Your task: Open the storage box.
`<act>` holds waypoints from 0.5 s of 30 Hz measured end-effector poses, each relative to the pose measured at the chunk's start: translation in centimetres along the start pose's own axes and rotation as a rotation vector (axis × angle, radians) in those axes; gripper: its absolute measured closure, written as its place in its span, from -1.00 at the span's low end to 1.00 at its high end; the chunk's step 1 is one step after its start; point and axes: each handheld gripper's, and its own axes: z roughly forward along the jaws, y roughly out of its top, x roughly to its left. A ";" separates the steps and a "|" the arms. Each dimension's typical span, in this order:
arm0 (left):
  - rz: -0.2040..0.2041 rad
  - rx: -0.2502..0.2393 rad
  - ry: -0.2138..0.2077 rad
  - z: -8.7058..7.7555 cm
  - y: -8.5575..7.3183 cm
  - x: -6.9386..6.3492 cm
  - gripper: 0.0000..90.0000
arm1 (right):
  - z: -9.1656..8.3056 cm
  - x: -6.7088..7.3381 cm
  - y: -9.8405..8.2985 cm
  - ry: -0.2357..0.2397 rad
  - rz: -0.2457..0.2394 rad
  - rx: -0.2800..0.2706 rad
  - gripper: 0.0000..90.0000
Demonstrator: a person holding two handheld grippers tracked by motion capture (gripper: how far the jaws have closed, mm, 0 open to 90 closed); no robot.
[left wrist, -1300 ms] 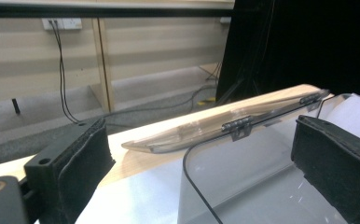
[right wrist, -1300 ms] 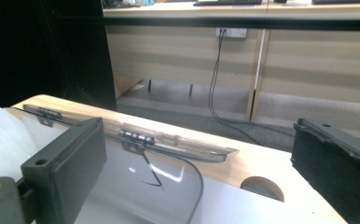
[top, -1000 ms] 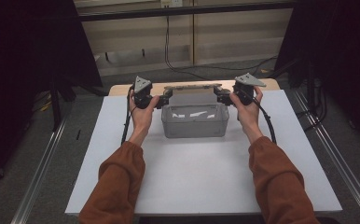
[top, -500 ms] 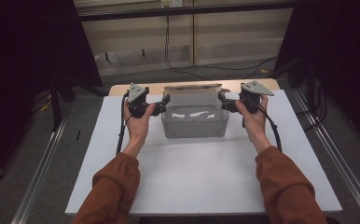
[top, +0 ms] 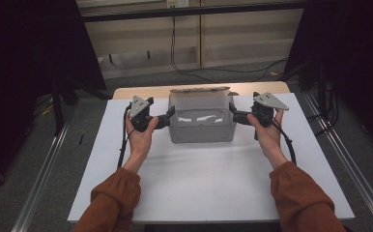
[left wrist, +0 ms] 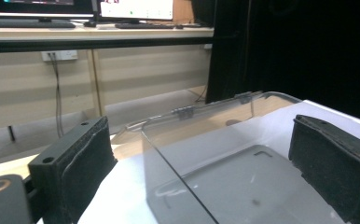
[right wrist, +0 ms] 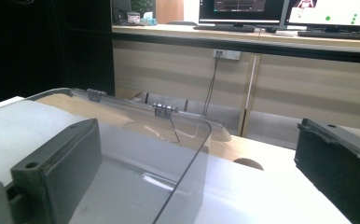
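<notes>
Both grippers lowered beside clear box (top: pixel 201 118), white table sheet (top: pixel 213 179) beneath

- No legible text, labels, brands or numbers anywhere.
- Monitors (right wrist: pixel 332 11) on the desk beyond the right gripper's jaws: lit, with coloured dots and shapes, too small and blurred to read.
- Screens (left wrist: pixel 136 8) past the left gripper's jaws: same, unreadable.

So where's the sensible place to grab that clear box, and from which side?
By its two short side walls, one gripper from each side. The clear box is open-topped with thin upright walls; the left gripper and right gripper each already straddle a wall edge, jaws open.
</notes>
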 end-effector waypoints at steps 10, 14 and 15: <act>0.002 -0.013 -0.020 -1.7 -1.1 -0.8 -0.87 | -2.4 0.6 -1.0 -0.018 -0.035 -0.005 -0.99; 0.021 -0.024 -0.024 -2.5 -1.4 -1.5 -0.87 | -3.4 0.9 -1.2 -0.011 -0.030 -0.020 -0.99; 0.019 -0.025 -0.024 -2.7 -1.4 -1.6 -0.87 | -3.7 0.9 -1.2 -0.007 -0.029 -0.019 -0.99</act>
